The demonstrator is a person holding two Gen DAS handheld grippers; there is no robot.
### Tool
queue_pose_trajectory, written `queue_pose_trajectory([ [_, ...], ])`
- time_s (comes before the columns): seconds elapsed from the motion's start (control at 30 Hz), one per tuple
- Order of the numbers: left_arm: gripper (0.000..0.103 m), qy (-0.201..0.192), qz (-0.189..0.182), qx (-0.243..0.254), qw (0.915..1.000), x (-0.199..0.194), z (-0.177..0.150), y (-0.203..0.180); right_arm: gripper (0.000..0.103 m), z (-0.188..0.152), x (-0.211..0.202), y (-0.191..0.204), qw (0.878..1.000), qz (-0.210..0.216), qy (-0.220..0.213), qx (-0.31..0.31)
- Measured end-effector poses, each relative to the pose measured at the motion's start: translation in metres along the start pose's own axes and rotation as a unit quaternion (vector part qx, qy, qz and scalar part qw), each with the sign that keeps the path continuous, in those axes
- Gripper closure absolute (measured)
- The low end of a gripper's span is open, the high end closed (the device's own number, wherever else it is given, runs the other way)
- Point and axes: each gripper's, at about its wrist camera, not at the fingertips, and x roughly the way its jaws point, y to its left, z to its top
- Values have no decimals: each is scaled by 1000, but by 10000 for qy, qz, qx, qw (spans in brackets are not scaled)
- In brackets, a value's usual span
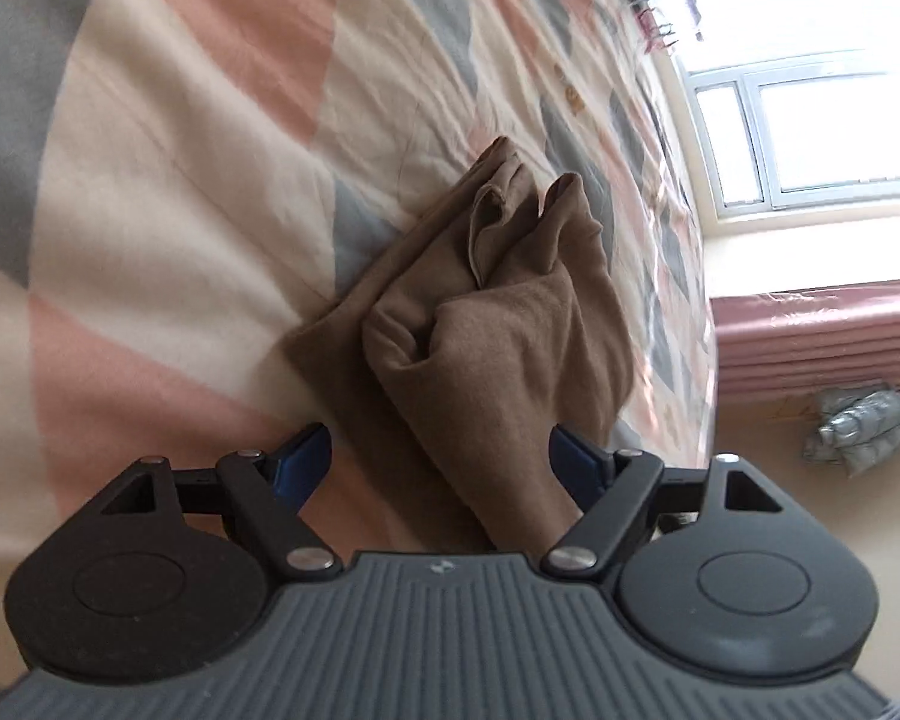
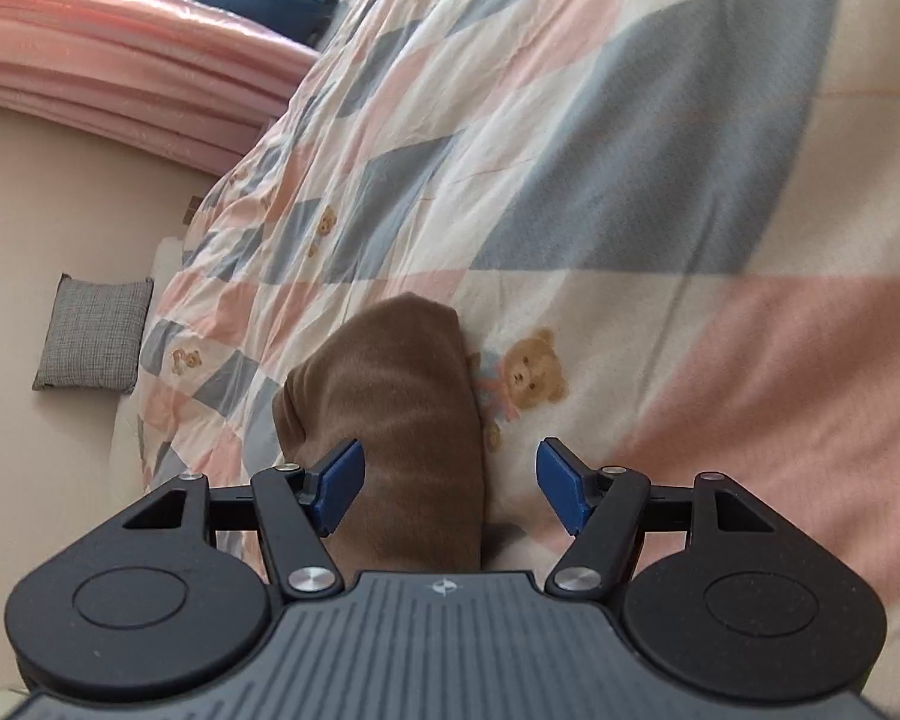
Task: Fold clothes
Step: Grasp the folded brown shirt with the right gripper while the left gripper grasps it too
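Brown cloth, nearest the lens in both views, is being seen as a soft garment (image 1: pixel 498 324) lying bunched on the bed, its near end running down between the jaws of the left gripper (image 1: pixel 441 456). Those jaws are being held wide apart, so the fabric is passing between them without being pinched. In the right wrist view the same brown garment (image 2: pixel 390 396) is being shown as a rounded, doubled-over hump, with the right gripper (image 2: pixel 450 480) also being held spread; one blue pad is lying against or just over the cloth's edge, the other being kept over bare bedding, and nothing is being gripped.

Several loose layers and a rolled lip are being shown at the far end, so the fold is judged to be only partly made. For the step to be done well, a single clean edge should be chosen on each side, both layers being caught together, and the cloth should be lifted evenly so that no lower ply is being dragged. Creases should be smoothed flat before any further fold.

Around the garment, a patchwork quilt (image 2: pixel 630 168) in pink, grey and cream with printed bears is being used as the surface.
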Motion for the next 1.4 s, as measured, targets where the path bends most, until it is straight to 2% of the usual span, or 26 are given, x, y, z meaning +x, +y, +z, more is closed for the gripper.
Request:
queue_pose_trajectory([
  [0.07,36,-270,41,101,9996,5,-5,-1,35,17,7,8,9986,-19,122,-521],
  [0.1,47,-407,9,104,9991,4,-8,-2,34,29,12,15,9948,-13,216,-994],
  [0.13,64,-517,-1,138,9986,3,-10,-3,34,42,18,24,9876,8,380,-1524],
  [0.2,69,-627,52,249,9977,4,-12,-6,31,66,33,42,9633,57,738,-2581],
  [0.27,72,-679,115,342,9970,3,-12,-8,31,89,59,56,9364,223,1452,-3188],
  [0.33,74,-699,143,359,9968,2,-11,-9,30,106,93,63,9119,398,2318,-3363],
  [0.4,76,-714,179,341,9967,1,-9,-11,30,115,124,65,8965,537,2870,-3332],
  [0.53,79,-735,272,397,9961,0,1,-17,31,127,167,64,8824,928,3588,-2900],
  [0.6,80,-781,290,456,9955,-3,9,-18,45,127,183,67,8692,1046,3936,-2805],
  [0.63,80,-823,309,478,9950,-4,13,-18,58,124,190,69,8575,1092,4166,-2815],
  [0.7,80,-863,376,539,9941,-7,19,-14,62,117,197,73,8381,1081,4457,-2953],
  [0.73,80,-822,409,554,9942,-6,22,-11,62,116,199,73,8369,1016,4494,-2955],
  [0.8,79,-734,369,527,9952,-4,23,-5,56,116,204,70,8415,973,4526,-2785],
  [0.87,73,-631,298,470,9965,0,24,-2,46,112,207,68,8448,986,4522,-2686],
  [0.93,66,-483,193,258,9983,5,26,4,44,106,207,67,8503,1041,4419,-2663],
  [1.0,68,-410,74,7,9991,8,26,11,50,99,207,67,8535,1085,4370,-2624],
  [1.03,75,-379,48,-48,9993,9,27,13,61,96,204,66,8574,1092,4314,-2586],
  [1.07,76,-352,68,17,9994,8,28,11,66,93,201,65,8619,1094,4249,-2543],
  [1.17,81,-139,43,261,9996,5,37,2,72,91,177,55,8907,1201,3823,-2149],
  [1.27,82,116,-34,754,9971,-4,49,-18,74,83,132,37,9264,1327,3198,-1481],
  [1.33,82,269,-85,1216,9922,-12,59,-36,74,64,93,22,9496,1315,2708,-871],
  [1.4,82,543,-216,1463,9875,-15,69,-54,75,40,50,5,9675,1320,2153,-126],
])
